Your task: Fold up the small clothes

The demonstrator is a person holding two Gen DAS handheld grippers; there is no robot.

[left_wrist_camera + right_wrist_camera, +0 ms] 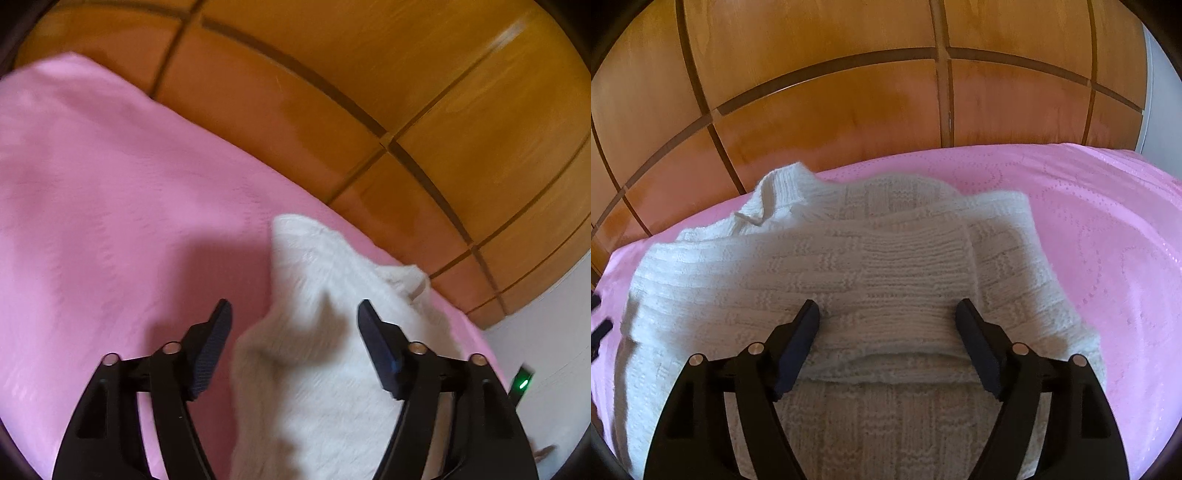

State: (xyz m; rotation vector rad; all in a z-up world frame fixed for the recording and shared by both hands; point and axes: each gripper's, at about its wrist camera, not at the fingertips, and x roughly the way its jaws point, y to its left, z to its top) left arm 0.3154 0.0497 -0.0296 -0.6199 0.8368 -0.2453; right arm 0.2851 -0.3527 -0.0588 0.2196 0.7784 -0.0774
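- Left gripper [294, 308]: black two-finger claw with dark blue padded tips, jaws spread wide, nothing clasped. Its pads touch no fabric; it hangs above the cloth.
- Below and between the left fingers lies one end of the cream-white knitted garment [314, 332], a chunky ribbed piece. This view is blurred, so the knit's detail cannot be read there.
- Right gripper [886, 308]: same black build, jaws released and standing wide apart. Nothing is pinched between its pads.
- In the right wrist view, both right fingers sit over the cream-white knitted garment [849, 266]. Whether their tips graze the knit cannot be told.
- Garment condition: a layer is folded over across the middle, and its folded edge runs crosswise just below the right fingertips. A ribbed cuff or collar part sticks up at the far left end. A basket-weave pattern shows on the body.
- The garment lies on a pink quilted bedspread [1108, 229] with a dotted circular stitch pattern, near the spread's far edge.
- In the left wrist view, the same pink quilted bedspread [110, 184] extends bare to the left of the garment.
- Beyond the spread stands an orange-brown panelled wooden wardrobe front [831, 92], with dark grooves between panels.
- A small green light [522, 384] glows at the right edge of the left wrist view, on a dark object that cannot be identified.
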